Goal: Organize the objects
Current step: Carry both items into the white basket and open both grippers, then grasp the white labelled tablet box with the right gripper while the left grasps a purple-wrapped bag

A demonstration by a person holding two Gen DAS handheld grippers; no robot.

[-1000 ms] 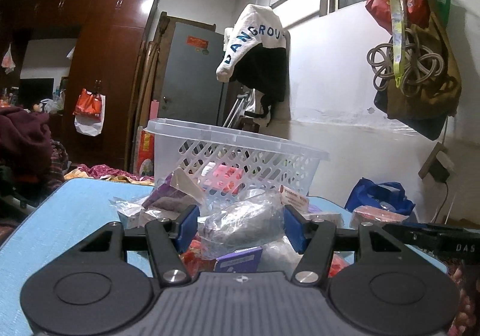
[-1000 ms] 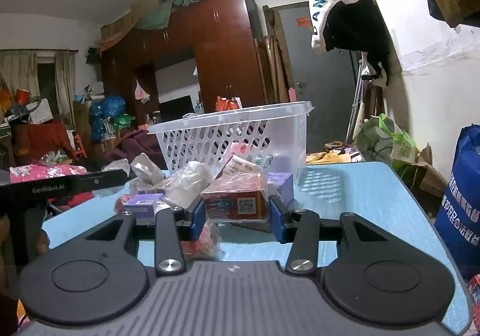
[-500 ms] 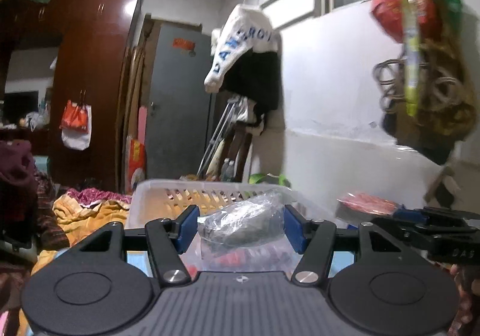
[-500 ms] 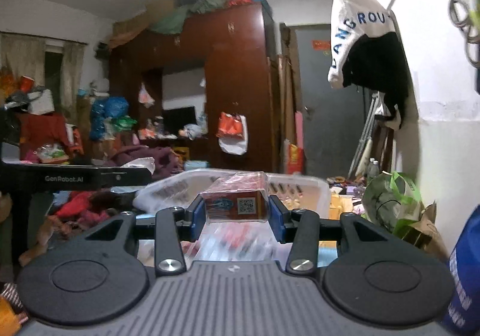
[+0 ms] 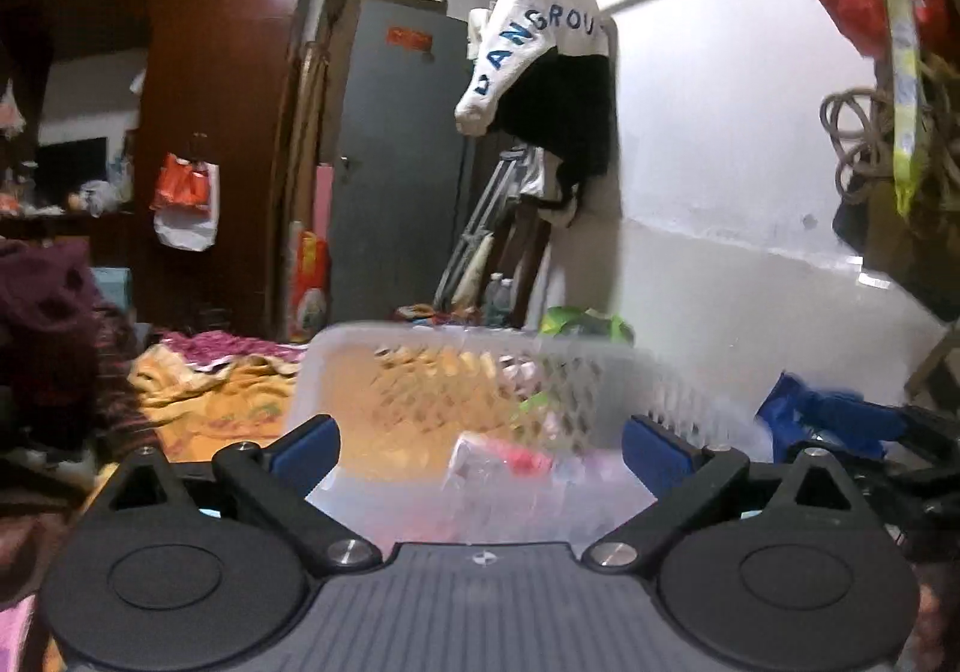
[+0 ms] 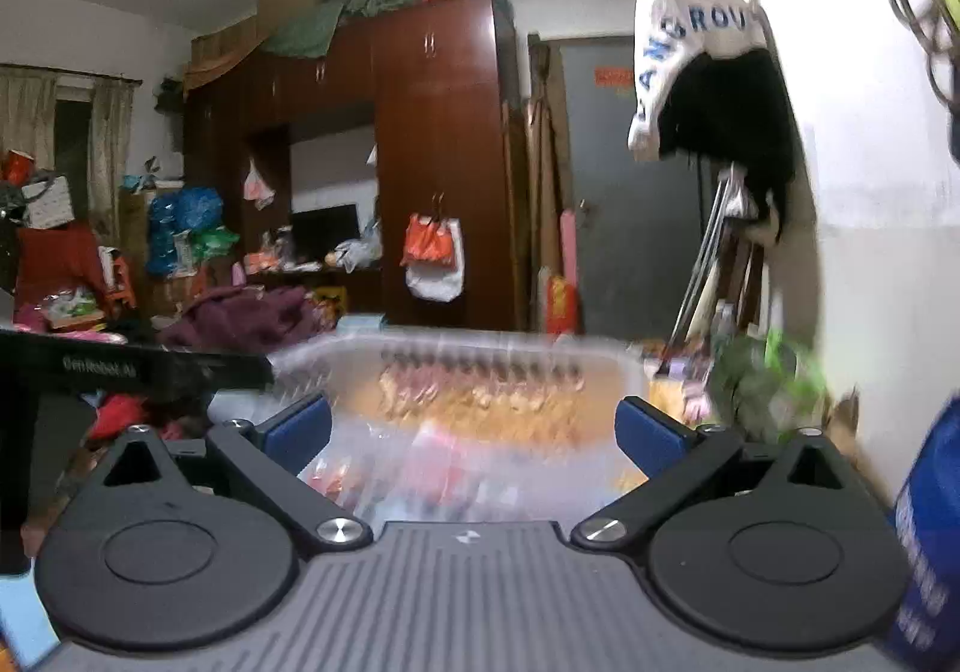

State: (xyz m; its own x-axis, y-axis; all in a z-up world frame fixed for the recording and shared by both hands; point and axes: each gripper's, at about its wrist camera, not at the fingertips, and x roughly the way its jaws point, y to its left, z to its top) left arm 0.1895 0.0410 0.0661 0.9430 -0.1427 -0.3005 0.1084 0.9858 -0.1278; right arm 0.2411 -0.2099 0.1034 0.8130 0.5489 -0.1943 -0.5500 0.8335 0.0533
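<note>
A white plastic lattice basket [image 5: 420, 348] sits right in front of and below both grippers; it is blurred by motion and also shows in the right wrist view [image 6: 480, 348]. Packets lie inside it [image 5: 498, 462], pink and red ones among them [image 6: 444, 468]. My left gripper [image 5: 480, 441] is open and empty above the basket. My right gripper [image 6: 474, 426] is open and empty above the basket too. The left gripper's body [image 6: 132, 366] shows at the left of the right wrist view.
A dark wooden wardrobe [image 6: 432, 162] and a grey door [image 5: 396, 162] stand behind. A white wall [image 5: 750, 192] with hanging clothes and bags is on the right. A blue bag [image 6: 930, 540] is at the near right. Piled clothes [image 5: 210, 378] lie left.
Both grippers opened over the basket. The left let go of the clear plastic bag and the right let go of the red boxed packet; both items dropped into the basket.
</note>
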